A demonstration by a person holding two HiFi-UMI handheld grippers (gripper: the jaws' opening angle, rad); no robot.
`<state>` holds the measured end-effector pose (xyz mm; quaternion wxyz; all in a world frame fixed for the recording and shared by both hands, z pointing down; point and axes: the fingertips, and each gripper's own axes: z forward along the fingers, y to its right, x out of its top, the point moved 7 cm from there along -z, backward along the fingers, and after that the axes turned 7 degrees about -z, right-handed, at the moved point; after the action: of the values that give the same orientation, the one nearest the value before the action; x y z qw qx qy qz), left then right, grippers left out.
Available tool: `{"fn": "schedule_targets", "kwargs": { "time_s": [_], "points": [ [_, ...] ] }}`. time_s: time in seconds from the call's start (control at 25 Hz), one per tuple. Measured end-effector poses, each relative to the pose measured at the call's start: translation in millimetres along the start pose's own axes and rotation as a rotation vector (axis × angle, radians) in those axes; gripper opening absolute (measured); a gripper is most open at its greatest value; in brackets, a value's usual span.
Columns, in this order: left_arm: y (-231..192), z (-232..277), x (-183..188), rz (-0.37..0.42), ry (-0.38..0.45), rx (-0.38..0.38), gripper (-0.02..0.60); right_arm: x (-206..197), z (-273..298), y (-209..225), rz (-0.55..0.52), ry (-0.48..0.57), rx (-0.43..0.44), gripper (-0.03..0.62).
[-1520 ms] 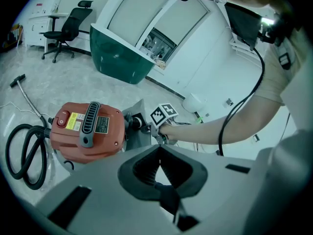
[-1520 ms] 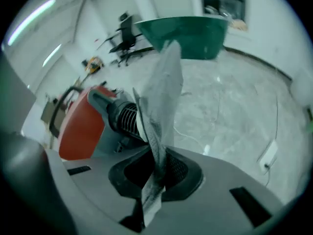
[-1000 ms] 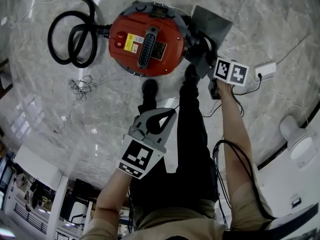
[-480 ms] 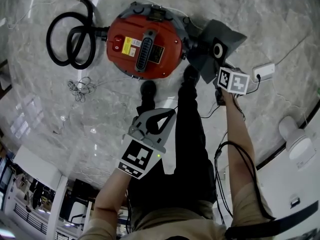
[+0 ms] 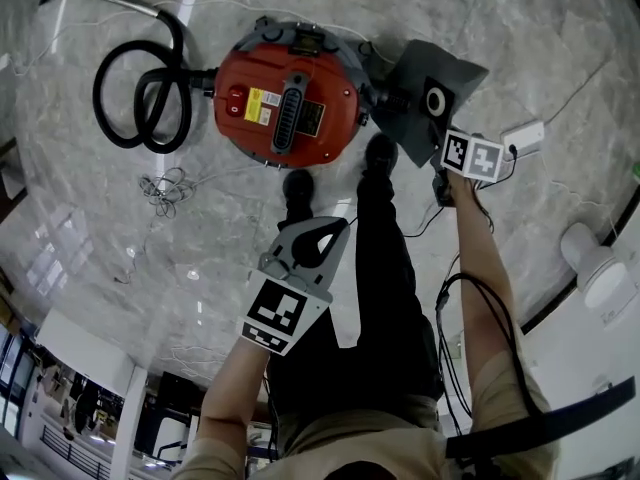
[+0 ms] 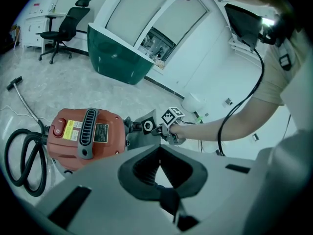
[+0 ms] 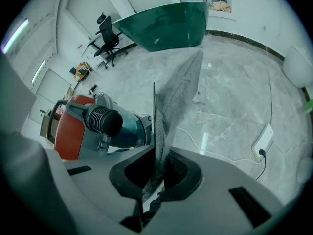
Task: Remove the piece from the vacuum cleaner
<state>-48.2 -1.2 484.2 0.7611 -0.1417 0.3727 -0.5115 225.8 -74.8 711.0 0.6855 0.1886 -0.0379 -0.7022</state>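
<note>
Beside the vacuum (image 5: pixel 285 93) | my right gripper (image 7: pixel 157 173) pinches the grey bag (image 7: pixel 176 92) by its edge, just off the port (image 7: pixel 102 121) | left gripper (image 6: pixel 159 153) closed up, empty, over my legs (image 5: pixel 385 268)

The person's left forearm (image 5: pixel 228 393) angles the grey two-jaw left gripper (image 6: pixel 157 150) forward and down, jaws together and empty, while the outstretched right forearm (image 5: pixel 481 258) points the grey right gripper (image 7: pixel 157 169) steeply down, clamped on a grey fabric bag (image 7: pixel 174 96).
</note>
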Motion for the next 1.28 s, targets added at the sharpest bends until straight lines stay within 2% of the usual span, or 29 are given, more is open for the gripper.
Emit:
{"fn": "schedule_targets", "kwargs": {
  "time_s": [0.4,0.6,0.96,1.28],
  "points": [
    [-1.1,-27.6,45.4,0.072,0.027,0.048,0.003,2.5,-31.8,31.4,0.281,0.057,0.024,0.020],
    [10.4,-24.4,59.5,0.101,0.024,0.050,0.003,6.0,-43.2,48.9,0.265,0.045,0.004,0.020],
    [20.1,4.7,53.5,0.108,-0.044,0.055,0.003,-13.9,-50.5,89.9,0.275,0.037,-0.044,0.020],
    [22.3,39.4,70.2,0.126,-0.073,0.059,0.003,-17.9,-48.0,112.6,0.284,0.046,-0.028,0.020]
  ]
}}
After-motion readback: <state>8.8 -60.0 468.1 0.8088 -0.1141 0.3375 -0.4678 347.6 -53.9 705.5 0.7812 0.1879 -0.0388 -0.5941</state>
